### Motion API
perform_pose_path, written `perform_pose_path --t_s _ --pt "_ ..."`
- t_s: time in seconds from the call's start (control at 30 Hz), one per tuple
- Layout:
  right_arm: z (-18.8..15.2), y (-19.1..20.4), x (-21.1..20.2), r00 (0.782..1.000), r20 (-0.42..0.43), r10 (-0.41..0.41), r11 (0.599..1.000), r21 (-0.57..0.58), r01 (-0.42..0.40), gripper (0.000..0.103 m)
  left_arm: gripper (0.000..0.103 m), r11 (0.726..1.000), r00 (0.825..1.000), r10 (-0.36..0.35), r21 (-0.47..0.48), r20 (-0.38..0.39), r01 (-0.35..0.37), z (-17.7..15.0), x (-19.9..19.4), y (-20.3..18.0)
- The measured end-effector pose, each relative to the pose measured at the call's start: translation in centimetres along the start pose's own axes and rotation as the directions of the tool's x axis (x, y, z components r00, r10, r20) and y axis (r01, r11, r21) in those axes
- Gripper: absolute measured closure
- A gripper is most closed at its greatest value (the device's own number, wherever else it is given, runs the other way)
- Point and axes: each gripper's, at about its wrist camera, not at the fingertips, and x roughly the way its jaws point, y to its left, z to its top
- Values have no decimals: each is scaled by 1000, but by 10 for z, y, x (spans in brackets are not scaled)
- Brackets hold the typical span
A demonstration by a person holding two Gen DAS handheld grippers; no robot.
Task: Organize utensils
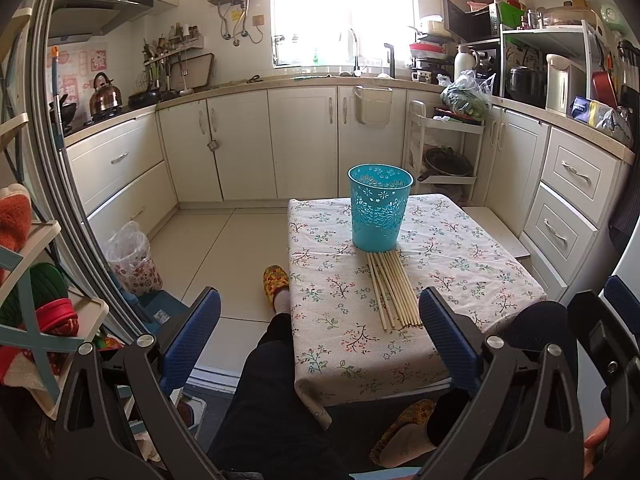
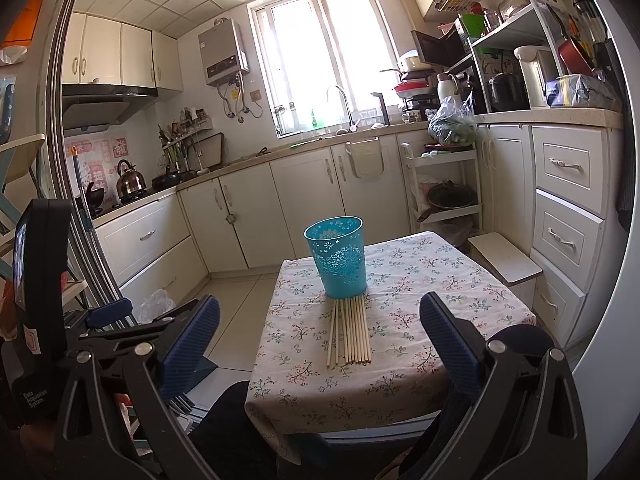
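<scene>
Both tools, left tool [image 1: 320, 344] and right tool [image 2: 320, 344], gaped empty. Chopsticks [image 2: 351, 330] lay bundled against the blue cup [image 2: 338, 256]: light, stiff, smooth, likely to roll, so I judged mid-length best on the cloth-covered counter [image 2: 440, 320].

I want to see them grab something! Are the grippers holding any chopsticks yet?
No. Both grippers' jaws are open and empty; the chopsticks lie on the table by the blue cup.

Pale wooden chopsticks [image 1: 394, 290], glossy perforated plastic bucket [image 1: 379, 208], matt floral tablecloth [image 1: 460, 264].
</scene>
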Motion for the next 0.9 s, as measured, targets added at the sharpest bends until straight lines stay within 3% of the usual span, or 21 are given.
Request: perform_pose_path --t_s 0.5,0.9 --pt "-3 0 -3 1000 9 -4 1000 2 4 7 8 999 999 22 32 -24 -21 1 1 -3" --pt "-3 3 -4 1000 18 -1 1000 -3 1 7 8 1000 998 12 18 65 -13 0 -9 -1"
